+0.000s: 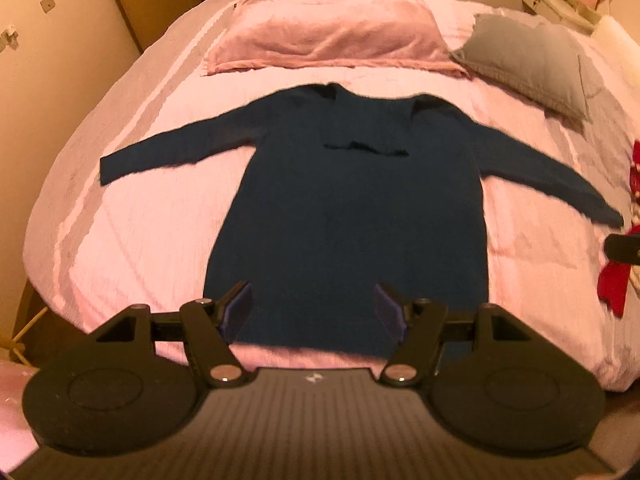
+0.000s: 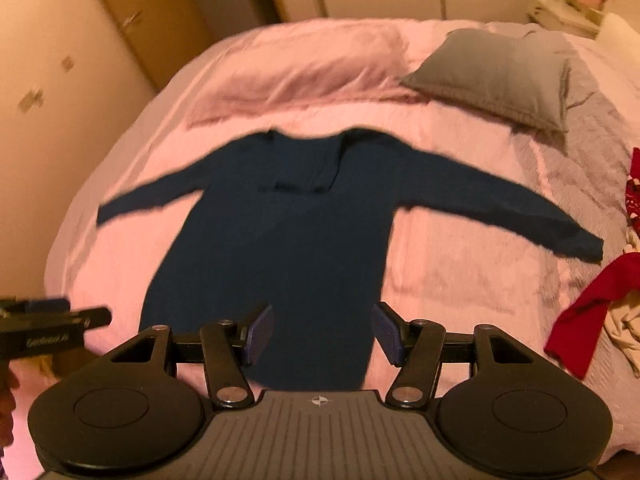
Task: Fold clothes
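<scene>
Dark navy long-sleeved knit sweater (image 1: 344,208) lies flat, centre frame, on the pink-covered bed (image 1: 132,240), sleeves spread, collar toward the pink pillow (image 1: 328,36). Left gripper (image 1: 312,308) and right gripper (image 2: 322,334) hover over the hem, jaws spread, pinching nothing. Best start, I judge: grab a sleeve cuff, fold it inward. Bare bed left; red garment (image 2: 584,316) crowds the right edge, grey cushion (image 2: 496,76) upper right.

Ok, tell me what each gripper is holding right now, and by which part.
Nothing is held. The left gripper and right gripper both stand open above the hem end of the dark blue sweater, which lies spread flat on the pink bedspread.
</scene>
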Motion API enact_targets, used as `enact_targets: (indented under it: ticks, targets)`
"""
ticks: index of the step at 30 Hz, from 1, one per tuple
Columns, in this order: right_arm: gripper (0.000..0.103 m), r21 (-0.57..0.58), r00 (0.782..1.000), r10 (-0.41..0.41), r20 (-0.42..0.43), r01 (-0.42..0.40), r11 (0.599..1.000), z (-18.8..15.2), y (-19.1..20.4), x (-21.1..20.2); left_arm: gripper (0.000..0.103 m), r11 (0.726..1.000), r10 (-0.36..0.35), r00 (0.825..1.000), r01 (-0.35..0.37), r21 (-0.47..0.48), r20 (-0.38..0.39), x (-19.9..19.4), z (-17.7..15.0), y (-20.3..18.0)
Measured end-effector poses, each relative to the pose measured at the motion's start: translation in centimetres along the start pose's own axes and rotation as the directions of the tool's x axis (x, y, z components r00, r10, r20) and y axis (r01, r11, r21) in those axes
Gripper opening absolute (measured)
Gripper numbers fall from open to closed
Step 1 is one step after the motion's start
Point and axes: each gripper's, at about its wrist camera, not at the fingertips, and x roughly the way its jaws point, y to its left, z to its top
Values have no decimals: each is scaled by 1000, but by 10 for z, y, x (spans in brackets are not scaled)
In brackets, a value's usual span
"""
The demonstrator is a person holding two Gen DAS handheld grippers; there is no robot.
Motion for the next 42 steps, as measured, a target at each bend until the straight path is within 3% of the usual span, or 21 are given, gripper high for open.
enact_targets:
  ticks: [4, 9, 13, 16, 18, 22, 26, 28, 31, 33, 37, 42]
  targets:
    - [59, 71, 997, -24, 71, 19, 997, 28, 8, 23, 64, 999, -49, 999, 49, -5, 5, 42, 39, 47]
    - [59, 163, 992, -123, 42, 114, 980, 69, 42, 77, 64, 994, -103, 995, 104, 41, -14, 95, 108, 112]
    - [59, 203, 977, -175, 120, 148, 968, 101, 83, 104, 64, 987, -122, 993, 120, 110, 10, 131, 158, 159]
    - [59, 211, 972, -171, 163, 135, 968, 114, 111, 125, 64, 987, -112, 994, 111, 113, 1, 164, 184, 190]
    - [59, 195, 974, -162, 160, 129, 972, 118, 125, 142, 64, 991, -120, 993, 120, 64, -11, 187, 193, 211]
    - [59, 168, 974, -218, 69, 204, 964, 120, 134, 185, 64, 985, -151, 988, 146, -97, -41, 236, 202, 262]
    - [59, 178, 961, -273, -35, 275, 945, 117, 123, 233, 64, 945, -183, 981, 158, -286, -65, 289, 192, 316]
    - [59, 203, 959, -274, -75, 284, 937, 117, 110, 257, 64, 905, -204, 977, 168, -390, -53, 316, 179, 345]
    - [59, 214, 956, -265, -124, 287, 934, 120, 97, 290, 62, 822, -206, 979, 173, -542, -1, 360, 155, 391]
    - [59, 186, 951, -266, -158, 293, 938, 121, 93, 312, 59, 725, -201, 980, 152, -671, 5, 387, 138, 423]
    - [59, 117, 940, -279, -195, 304, 945, 122, 89, 344, 59, 490, -169, 983, 148, -859, 73, 418, 102, 476]
    - [59, 100, 920, -293, -259, 327, 940, 117, 73, 371, 59, 309, -79, 981, 192, -932, 176, 435, 77, 510]
